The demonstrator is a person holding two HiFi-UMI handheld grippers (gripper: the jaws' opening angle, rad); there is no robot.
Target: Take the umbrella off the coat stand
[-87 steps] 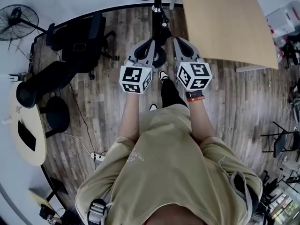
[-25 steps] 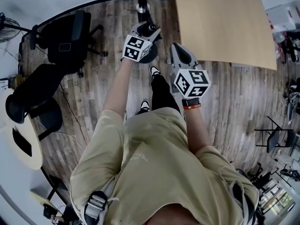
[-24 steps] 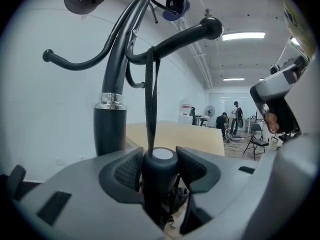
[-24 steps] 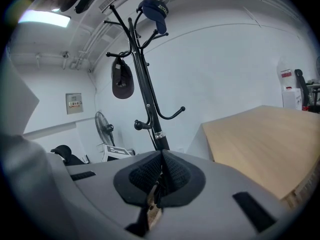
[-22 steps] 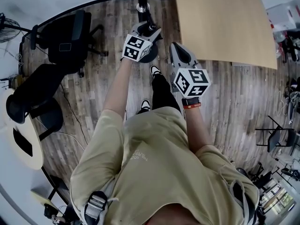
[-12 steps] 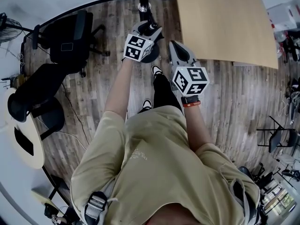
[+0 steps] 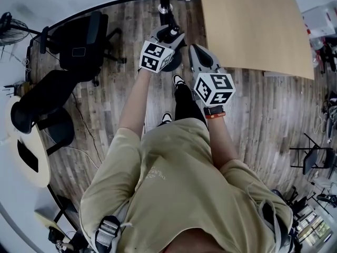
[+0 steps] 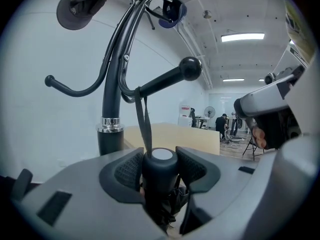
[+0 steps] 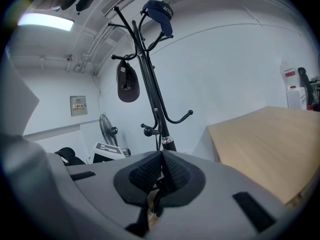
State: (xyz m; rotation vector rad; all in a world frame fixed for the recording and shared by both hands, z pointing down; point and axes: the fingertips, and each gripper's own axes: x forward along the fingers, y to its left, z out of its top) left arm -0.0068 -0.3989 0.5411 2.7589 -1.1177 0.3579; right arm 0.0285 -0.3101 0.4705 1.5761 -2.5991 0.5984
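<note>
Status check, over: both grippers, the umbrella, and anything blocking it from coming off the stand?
Left gripper shut on umbrella handle. Right gripper shut, empty. Umbrella strap looped over coat stand peg, not yet off. No other obstruction visible.

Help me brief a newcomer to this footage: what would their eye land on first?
First, the left gripper clamped on the black cylindrical umbrella handle, bottom centre of the left gripper view, its thin dark strap hung on a ball-tipped peg of the black metal coat stand above. Next, the dark blue cap topping the stand in the right gripper view, and the light wooden table at the head view's upper right.
</note>
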